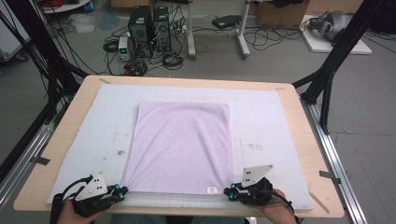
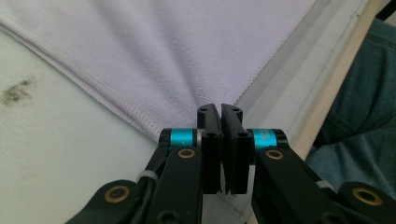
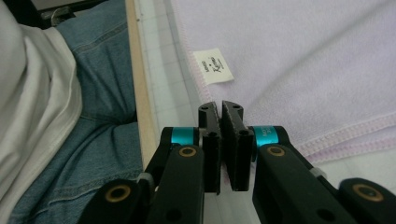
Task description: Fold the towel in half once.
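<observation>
A lilac towel [image 1: 180, 144] lies flat and folded on the white mat [image 1: 266, 121], with a small white label [image 1: 212, 189] at its near edge. My left gripper [image 1: 120, 192] sits at the towel's near left corner. In the left gripper view the towel [image 2: 177, 56] creases toward that gripper [image 2: 220, 108], whose jaws are shut on the corner. My right gripper [image 1: 229, 191] is at the near right corner. In the right gripper view that gripper [image 3: 220, 106] is shut on the towel [image 3: 303, 60] corner, just below the label [image 3: 213, 66].
The mat covers most of the wooden table [image 1: 306, 140] and carries a dark stain [image 1: 121, 152] left of the towel. The person's jeans [image 3: 98, 93] are close beyond the table's near edge. Computer towers [image 1: 149, 30] and cables lie on the floor behind.
</observation>
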Demonstrator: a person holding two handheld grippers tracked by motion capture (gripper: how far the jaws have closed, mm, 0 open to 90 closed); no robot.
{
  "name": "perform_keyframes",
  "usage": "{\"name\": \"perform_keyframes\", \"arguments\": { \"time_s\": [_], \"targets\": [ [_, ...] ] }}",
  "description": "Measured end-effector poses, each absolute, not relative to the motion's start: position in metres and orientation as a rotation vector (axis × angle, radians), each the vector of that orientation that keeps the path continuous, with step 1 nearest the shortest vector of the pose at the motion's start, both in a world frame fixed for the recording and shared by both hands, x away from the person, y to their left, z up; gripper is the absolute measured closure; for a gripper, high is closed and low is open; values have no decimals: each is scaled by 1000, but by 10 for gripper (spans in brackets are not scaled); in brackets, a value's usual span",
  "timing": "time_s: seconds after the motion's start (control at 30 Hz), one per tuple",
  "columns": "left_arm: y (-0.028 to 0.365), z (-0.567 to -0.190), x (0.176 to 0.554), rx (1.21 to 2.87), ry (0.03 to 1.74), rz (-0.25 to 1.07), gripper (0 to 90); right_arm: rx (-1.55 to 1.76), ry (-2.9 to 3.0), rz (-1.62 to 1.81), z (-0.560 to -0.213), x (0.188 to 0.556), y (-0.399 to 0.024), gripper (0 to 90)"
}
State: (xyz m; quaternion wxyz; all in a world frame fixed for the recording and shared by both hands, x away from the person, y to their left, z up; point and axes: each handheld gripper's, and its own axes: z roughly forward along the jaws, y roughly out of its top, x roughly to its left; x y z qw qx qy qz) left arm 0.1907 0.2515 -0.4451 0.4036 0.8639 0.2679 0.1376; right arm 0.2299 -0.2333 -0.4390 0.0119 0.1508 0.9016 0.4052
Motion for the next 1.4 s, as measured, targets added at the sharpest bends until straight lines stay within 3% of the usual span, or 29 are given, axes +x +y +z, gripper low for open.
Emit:
{"name": "perform_keyframes", "arguments": {
  "time_s": [0.07,0.17,0.33,0.73,1.4],
  "targets": [
    [251,-445,193,2171,683,317,728,514,2824,1287,-442,233,-233,677],
    [251,-440,196,2150,708,343,566,523,2801,1346,-437,235,-234,624],
    [254,-433,208,2101,747,358,494,609,2714,1421,-426,248,-239,571],
    [249,-416,251,2027,813,344,426,727,2645,1399,-418,288,-227,406],
    [244,-393,287,1986,824,409,404,724,2626,1356,-391,341,-213,389]
  ]
}}
